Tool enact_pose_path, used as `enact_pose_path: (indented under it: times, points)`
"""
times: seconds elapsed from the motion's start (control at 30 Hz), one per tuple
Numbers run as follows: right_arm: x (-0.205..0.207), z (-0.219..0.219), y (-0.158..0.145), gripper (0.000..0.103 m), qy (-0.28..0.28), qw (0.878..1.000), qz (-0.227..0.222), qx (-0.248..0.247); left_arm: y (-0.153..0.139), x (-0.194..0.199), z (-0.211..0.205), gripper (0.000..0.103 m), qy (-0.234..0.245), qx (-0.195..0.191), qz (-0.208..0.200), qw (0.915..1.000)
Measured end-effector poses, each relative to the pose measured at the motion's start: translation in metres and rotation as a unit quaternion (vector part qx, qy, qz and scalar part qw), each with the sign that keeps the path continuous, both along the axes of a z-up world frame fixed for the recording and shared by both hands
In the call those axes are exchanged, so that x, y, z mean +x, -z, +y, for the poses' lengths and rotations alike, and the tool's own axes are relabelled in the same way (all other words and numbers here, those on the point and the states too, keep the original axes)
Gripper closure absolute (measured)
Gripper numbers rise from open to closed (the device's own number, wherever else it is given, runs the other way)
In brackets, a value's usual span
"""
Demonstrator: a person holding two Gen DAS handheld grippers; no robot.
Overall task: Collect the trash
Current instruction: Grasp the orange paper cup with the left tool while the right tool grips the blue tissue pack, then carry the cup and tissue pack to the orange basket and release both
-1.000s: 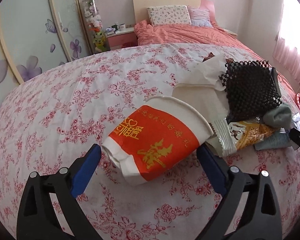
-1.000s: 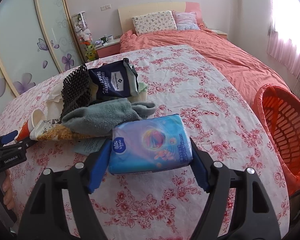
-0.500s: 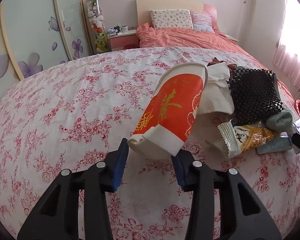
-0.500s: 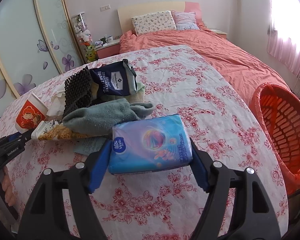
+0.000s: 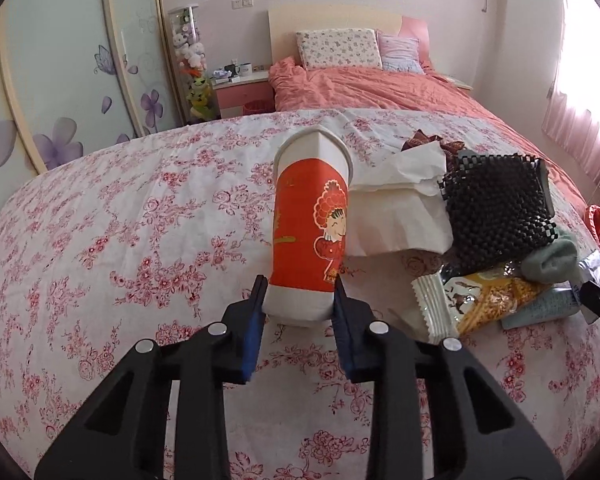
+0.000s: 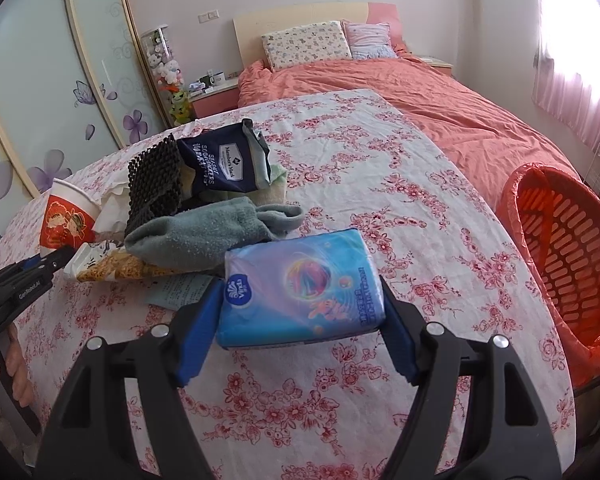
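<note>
My left gripper (image 5: 300, 304) is clenched on the base of the red paper cup (image 5: 311, 224), held upright just left of the trash pile (image 5: 484, 216). It is light and crushable, so I judge the stiffer bottom rim the right hold. My right gripper (image 6: 300, 320) grasps the blue tissue pack (image 6: 300, 284), soft and slippery, across its short sides, with the orange basket (image 6: 560, 248) to its right.
</note>
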State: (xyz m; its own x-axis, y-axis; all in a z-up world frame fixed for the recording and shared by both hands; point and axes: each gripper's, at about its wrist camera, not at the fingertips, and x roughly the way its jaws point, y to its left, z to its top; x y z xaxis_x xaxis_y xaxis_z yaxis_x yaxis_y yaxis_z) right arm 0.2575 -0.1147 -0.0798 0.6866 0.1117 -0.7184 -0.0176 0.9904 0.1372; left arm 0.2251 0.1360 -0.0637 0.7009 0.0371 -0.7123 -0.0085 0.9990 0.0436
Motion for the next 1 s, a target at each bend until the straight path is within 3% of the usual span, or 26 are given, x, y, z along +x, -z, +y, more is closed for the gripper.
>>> enact_pose_path:
  times: [0.43, 1.0]
  points:
    - [-0.014, -0.015, -0.026, 0.032, 0.011, 0.999, -0.030, 0.009, -0.028, -0.015, -0.004, 0.072, 0.000, -0.003, -0.030, 0.9996]
    - [-0.050, -0.076, -0.085, 0.032, 0.068, 0.992, -0.108, 0.002, -0.077, -0.033, -0.079, 0.072, 0.064, -0.033, -0.055, 0.9959]
